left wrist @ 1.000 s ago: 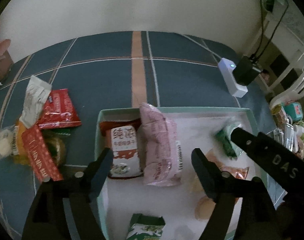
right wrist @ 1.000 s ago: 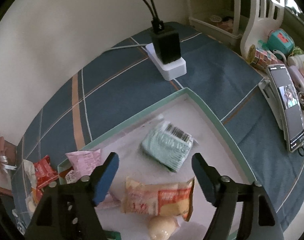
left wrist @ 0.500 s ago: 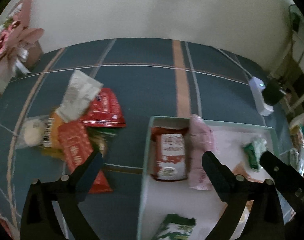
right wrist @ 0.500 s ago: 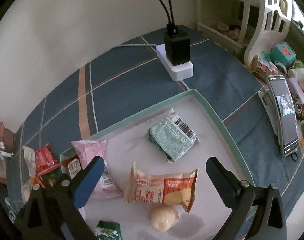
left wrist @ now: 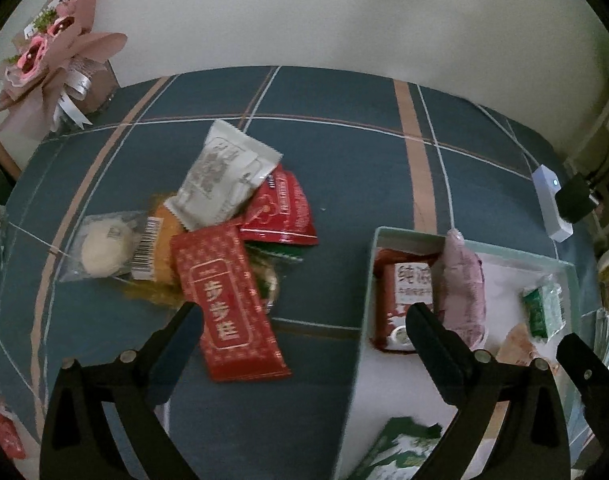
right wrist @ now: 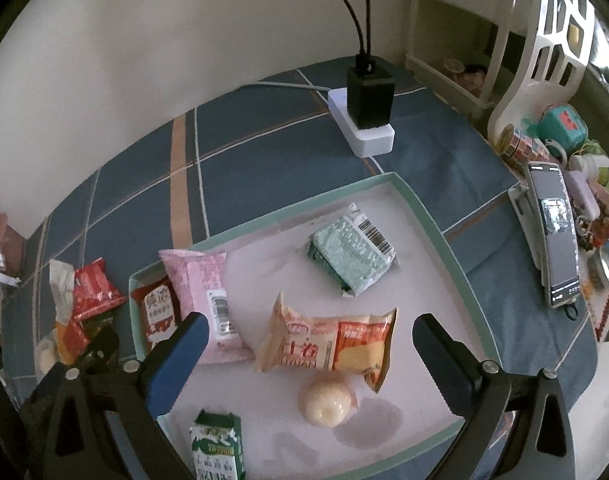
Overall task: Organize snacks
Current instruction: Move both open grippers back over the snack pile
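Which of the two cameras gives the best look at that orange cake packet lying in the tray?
The right wrist view. There the orange cake packet lies whole and unobstructed in the tray, its printing facing the camera. The left wrist view catches only a sliver of it at the right edge, behind the claw's finger.

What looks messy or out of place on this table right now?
The pile of snacks left of the tray stands out: packets overlap at odd angles, with a long red packet and a white one on top. Inside the tray, packets lie scattered and skewed rather than in rows. Nothing looks spilled or torn.
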Available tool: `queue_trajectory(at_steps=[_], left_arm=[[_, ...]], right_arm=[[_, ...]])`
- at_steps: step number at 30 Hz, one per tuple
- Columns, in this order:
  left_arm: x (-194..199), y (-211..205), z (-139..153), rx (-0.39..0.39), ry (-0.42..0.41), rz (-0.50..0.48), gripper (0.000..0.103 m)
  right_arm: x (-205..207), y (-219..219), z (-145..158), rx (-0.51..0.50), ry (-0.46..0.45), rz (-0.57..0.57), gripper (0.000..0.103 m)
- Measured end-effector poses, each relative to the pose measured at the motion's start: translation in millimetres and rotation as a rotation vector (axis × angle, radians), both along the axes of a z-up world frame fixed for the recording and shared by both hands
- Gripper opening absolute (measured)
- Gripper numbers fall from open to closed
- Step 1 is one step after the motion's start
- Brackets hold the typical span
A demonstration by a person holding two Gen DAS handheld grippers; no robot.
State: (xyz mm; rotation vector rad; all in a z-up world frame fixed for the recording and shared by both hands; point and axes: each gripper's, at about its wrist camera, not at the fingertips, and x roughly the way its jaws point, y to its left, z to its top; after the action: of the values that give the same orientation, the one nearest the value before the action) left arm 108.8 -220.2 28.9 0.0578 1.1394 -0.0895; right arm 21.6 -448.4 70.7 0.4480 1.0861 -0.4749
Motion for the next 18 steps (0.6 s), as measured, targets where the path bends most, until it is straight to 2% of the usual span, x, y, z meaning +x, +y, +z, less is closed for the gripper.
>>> queue_trajectory(at_steps=[4, 12, 18], left_arm=[[-1.3, 7.8, 4.8, 0.024, -0.012, -0.003, 0.101], [-6.8, 29.6, 20.9, -0.024, -0.017, -0.028, 0.101], [-9.6, 50.4, 33.2, -0.021, -0.047, -0.020, 0.101]], right_arm=[[-3.0, 12.0, 3.2, -0.009, 0.017, 0.024, 0.103], [-7.6, 30.9, 10.5, 0.080, 0.017, 0.065, 0.103], [-2.9, 52.1, 18.6, 0.059, 0.017, 0.119, 0.103]])
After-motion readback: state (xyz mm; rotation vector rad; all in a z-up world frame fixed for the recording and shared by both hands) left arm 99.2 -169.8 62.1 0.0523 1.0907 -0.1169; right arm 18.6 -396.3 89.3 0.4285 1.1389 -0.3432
